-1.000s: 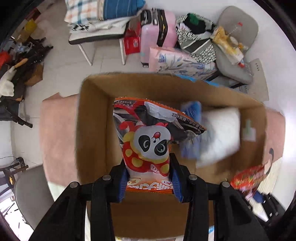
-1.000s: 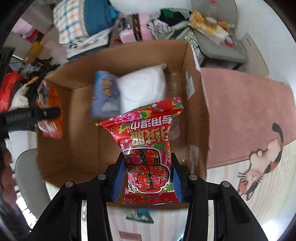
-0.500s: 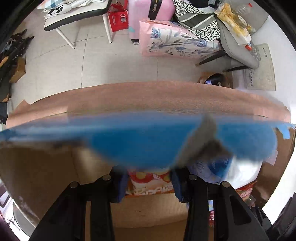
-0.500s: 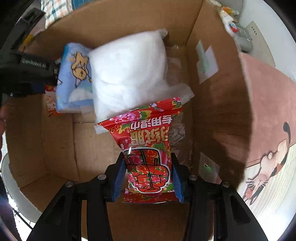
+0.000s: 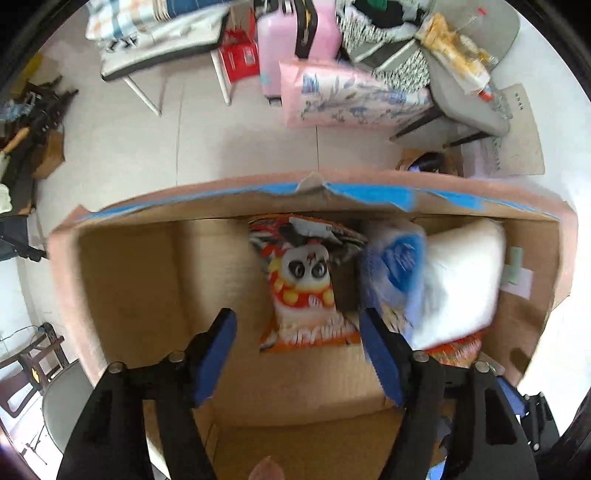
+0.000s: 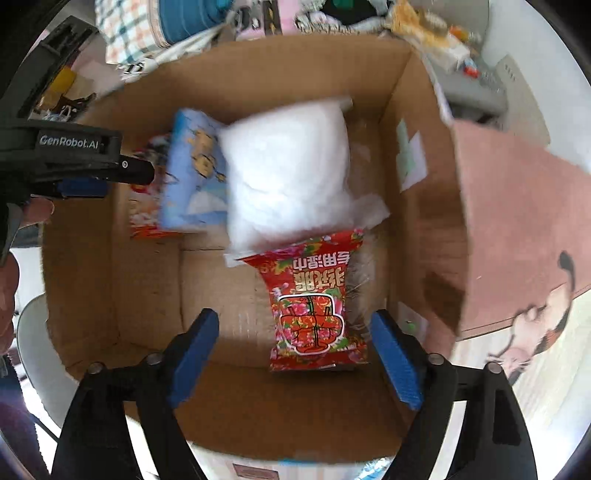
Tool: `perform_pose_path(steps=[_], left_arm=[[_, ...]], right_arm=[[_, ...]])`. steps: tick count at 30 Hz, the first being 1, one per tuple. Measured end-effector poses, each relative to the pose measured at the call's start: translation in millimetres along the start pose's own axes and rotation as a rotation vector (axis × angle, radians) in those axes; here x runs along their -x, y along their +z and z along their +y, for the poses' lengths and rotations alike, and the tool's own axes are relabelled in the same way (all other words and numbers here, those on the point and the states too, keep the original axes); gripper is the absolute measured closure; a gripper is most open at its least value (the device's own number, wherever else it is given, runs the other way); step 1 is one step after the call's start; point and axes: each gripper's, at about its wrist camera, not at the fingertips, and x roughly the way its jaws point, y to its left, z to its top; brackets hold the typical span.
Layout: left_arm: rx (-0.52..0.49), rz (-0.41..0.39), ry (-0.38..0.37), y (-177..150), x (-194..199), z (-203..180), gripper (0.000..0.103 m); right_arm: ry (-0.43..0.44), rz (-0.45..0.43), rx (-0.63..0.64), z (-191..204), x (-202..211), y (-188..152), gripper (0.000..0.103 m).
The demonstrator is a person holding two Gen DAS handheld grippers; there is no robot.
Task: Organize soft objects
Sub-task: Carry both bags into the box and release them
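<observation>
Both the left gripper (image 5: 297,354) and right gripper (image 6: 293,354) hold jaws wide over the cardboard box (image 6: 147,280), amid a cluttered tiled floor (image 5: 147,147) and a pink suitcase (image 5: 295,33).

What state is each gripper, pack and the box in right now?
left gripper: open, holding nothing, above the box.
right gripper: open, holding nothing.
panda snack bag: released, lying in the box.
red floral pack: released, lying on the box floor.
white pillow pack: lying in the box, overlapping the red pack's top edge.
blue cartoon pack: in the box, beside the white one.
cardboard box: open-topped.
</observation>
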Motion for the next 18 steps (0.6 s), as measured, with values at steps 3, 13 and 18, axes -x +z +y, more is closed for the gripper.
perform_pose_path(steps=[3,13,18], left_arm=[[0.006,-0.085,0.009,-25,32,3,0.007],[-0.019,-0.303,0.073,-136,95,0,0.001],[0.012,-0.378,0.072,-182,115,6,0.001]], right_arm=[[-0.024,-0.036,0.018,5,19,-10,0.007],[-0.060,-0.246,0.018,13,96,-41,0.000],[-0.036,-0.287,0.053,20,121,-64,0.000]])
